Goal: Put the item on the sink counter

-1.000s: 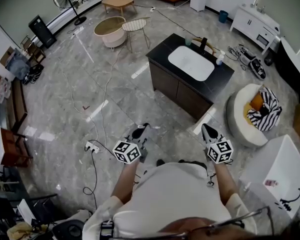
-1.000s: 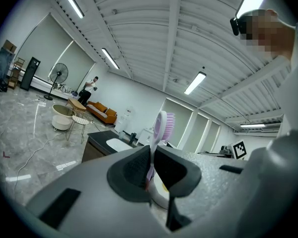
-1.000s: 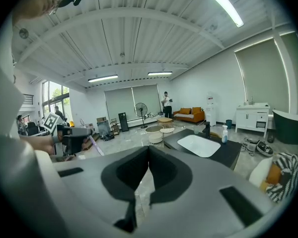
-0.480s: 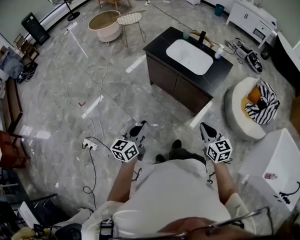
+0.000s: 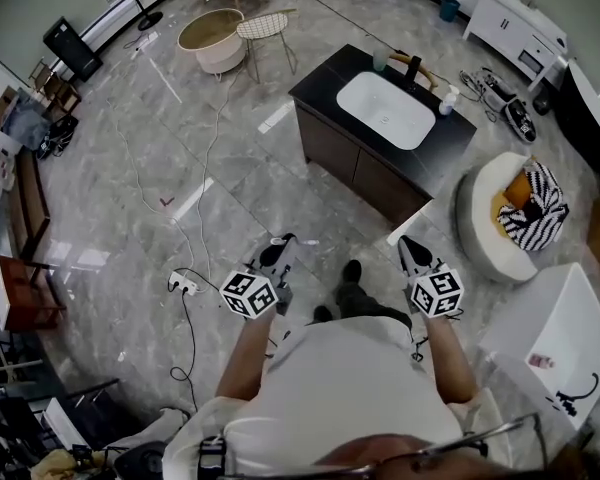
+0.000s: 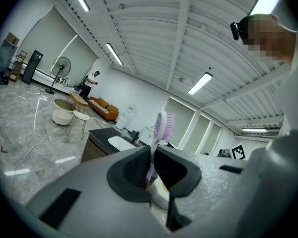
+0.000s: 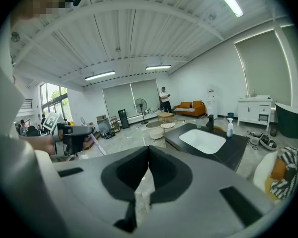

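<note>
The item, a pink toothbrush (image 6: 154,139), is off any surface and in the left gripper (image 5: 278,248), whose jaws are clamped on the lower part of its handle. The bristle head stands up above them toward 12 o'clock in the left gripper view. The right gripper (image 5: 408,248) carries nothing: its jaws are pressed together with only floor showing past them in the right gripper view. From the head view both grippers are held out in front of the person's body, the left at about 11 o'clock and the right at about 1 o'clock. The black sink counter (image 5: 325,88) lies farther ahead at roughly 12 to 1 o'clock, well apart from both, with open grey floor between. A white basin (image 5: 385,110) is sunk in the middle of its top, and a spray bottle (image 5: 447,98) stands near the far edge, leaving bare black strips around the basin. By my reading the pickup is done and the task is at the carrying stage. What is left is to close the gap to the counter, reach the left gripper over a bare strip of the top, set the toothbrush down and let the jaws go.
</note>
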`<state>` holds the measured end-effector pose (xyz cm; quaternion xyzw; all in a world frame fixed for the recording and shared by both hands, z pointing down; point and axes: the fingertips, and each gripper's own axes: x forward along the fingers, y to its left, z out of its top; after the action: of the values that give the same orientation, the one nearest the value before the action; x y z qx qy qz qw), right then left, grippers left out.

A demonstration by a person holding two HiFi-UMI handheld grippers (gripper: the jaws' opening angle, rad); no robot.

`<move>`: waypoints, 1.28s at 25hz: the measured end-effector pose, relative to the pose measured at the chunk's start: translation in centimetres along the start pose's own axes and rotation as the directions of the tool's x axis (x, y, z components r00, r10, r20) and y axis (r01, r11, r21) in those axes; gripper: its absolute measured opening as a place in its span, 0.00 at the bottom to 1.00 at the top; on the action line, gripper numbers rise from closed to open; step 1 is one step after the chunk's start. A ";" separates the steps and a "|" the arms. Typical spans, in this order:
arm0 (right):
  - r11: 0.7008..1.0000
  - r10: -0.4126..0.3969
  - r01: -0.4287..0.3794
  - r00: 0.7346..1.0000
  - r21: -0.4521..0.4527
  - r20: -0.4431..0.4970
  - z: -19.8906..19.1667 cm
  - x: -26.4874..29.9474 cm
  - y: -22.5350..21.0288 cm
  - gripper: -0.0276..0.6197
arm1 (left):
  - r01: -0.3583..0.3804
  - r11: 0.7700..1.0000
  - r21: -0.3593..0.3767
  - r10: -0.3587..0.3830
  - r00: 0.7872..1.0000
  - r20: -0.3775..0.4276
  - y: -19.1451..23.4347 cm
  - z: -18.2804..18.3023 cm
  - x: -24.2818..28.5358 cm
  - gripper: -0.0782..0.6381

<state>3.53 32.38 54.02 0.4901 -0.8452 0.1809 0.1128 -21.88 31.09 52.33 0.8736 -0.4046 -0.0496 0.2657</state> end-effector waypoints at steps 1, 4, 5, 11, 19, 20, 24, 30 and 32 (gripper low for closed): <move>1.000 0.004 -0.004 1.000 0.002 -0.003 0.2 0.6 -0.6 0.05 | -0.004 1.000 0.003 0.004 1.000 -0.003 0.3 0.2 0.8 0.15; 1.000 0.015 -0.015 1.000 0.010 -0.016 0.9 2.7 -2.6 0.05 | -0.017 1.000 0.010 0.017 1.000 -0.009 1.2 0.9 3.3 0.15; 1.000 0.017 -0.016 1.000 0.016 -0.021 1.2 3.4 -3.4 0.05 | -0.021 1.000 0.011 0.021 1.000 -0.010 1.5 1.2 4.2 0.15; 0.999 0.030 -0.029 0.999 0.018 -0.032 4.0 7.5 -8.4 0.05 | -0.042 0.999 0.013 0.042 0.999 -0.004 2.6 2.9 9.6 0.15; 0.997 0.071 -0.070 0.995 0.028 -0.065 5.8 11.8 -13.6 0.05 | -0.075 0.997 0.025 0.074 0.997 0.021 3.2 5.5 15.5 0.15; 0.997 0.078 -0.076 0.995 0.029 -0.069 5.8 12.2 -14.1 0.05 | -0.079 0.996 0.028 0.078 0.997 0.018 3.2 5.6 16.0 0.15; 0.995 0.092 -0.089 0.993 0.039 -0.073 5.9 13.4 -16.0 0.05 | -0.091 0.995 0.036 0.092 0.996 -0.003 3.4 5.3 18.1 0.15; 0.994 0.088 -0.084 0.994 0.069 -0.059 6.4 14.8 -18.5 0.05 | -0.087 0.996 0.026 0.087 0.996 -0.015 3.5 5.7 20.9 0.15; 0.994 0.091 -0.086 0.994 0.073 -0.063 6.4 15.3 -18.8 0.05 | -0.082 0.996 0.027 0.083 0.996 -0.018 3.9 6.1 21.7 0.15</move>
<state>12.25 9.12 57.46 0.4495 -0.8551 0.2311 0.1153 -11.90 10.50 51.84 0.8599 -0.4385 -0.0251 0.2600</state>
